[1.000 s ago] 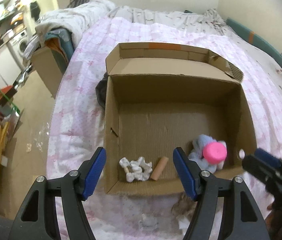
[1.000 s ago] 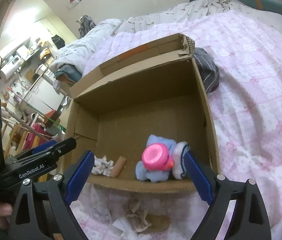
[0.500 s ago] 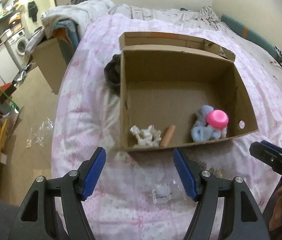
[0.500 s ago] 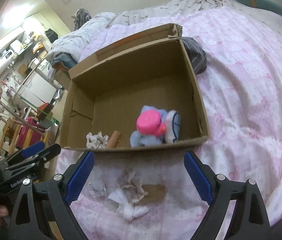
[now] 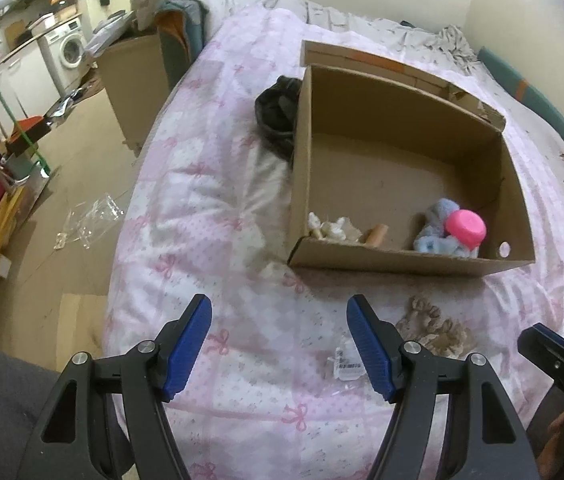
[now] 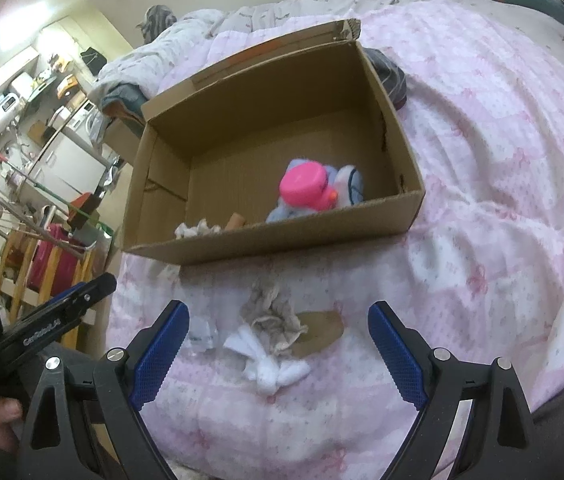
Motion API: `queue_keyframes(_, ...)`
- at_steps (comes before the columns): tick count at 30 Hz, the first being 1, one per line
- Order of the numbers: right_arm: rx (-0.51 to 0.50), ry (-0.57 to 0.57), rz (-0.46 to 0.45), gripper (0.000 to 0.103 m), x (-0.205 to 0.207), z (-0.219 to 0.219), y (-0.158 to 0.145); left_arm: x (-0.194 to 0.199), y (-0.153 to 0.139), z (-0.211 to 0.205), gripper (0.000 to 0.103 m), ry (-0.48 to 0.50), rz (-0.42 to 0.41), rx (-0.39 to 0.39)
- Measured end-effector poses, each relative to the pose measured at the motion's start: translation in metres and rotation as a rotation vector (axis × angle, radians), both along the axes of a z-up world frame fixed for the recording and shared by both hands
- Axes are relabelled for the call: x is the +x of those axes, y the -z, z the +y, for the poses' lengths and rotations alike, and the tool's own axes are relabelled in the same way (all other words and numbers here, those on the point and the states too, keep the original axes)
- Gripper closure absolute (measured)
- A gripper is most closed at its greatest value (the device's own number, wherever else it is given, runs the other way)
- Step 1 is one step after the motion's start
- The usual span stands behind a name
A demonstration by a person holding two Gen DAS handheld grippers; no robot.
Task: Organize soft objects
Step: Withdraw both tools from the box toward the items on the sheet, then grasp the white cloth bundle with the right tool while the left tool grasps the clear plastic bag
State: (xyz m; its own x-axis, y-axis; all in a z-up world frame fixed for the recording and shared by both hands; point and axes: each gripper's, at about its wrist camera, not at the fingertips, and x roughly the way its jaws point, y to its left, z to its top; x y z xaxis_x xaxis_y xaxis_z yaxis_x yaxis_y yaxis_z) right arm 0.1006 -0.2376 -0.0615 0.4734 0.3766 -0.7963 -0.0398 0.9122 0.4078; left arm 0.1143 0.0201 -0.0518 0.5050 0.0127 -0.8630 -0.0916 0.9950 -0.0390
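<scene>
Both wrist views look steeply down, sharing the cardboard box [image 5: 402, 258] [image 6: 273, 240].

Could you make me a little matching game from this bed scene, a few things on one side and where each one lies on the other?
Things:
1. pink cap
2. white cloth
3. dark garment
4. cardboard tube

Places:
A. on the bedspread, in front of the box
B. in the box, on the blue plush
C. outside the box, against its side wall
D. in the box, next to white crumpled bits

Pairs: 1-B, 2-A, 3-C, 4-D
</scene>
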Motion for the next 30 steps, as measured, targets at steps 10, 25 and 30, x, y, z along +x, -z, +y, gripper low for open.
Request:
queue_keyframes(10, -0.019, 0.055, 0.044, 0.006, 0.005, -0.004, 0.013, 0.014, 0.026, 0.009, 0.036, -0.071, 0.085, -0.004)
queue_keyframes(25, 0.064, 0.137, 0.159, 0.006, 0.016, -0.024, 0.039, 0.015, 0.094, -0.064, 0.036, 0.140, 0.266, 0.021)
queue_keyframes(30, 0.058, 0.132, 0.163, 0.006, 0.016, -0.024, 0.039, 0.020, 0.101, -0.060, 0.036, 0.119, 0.277, -0.008)
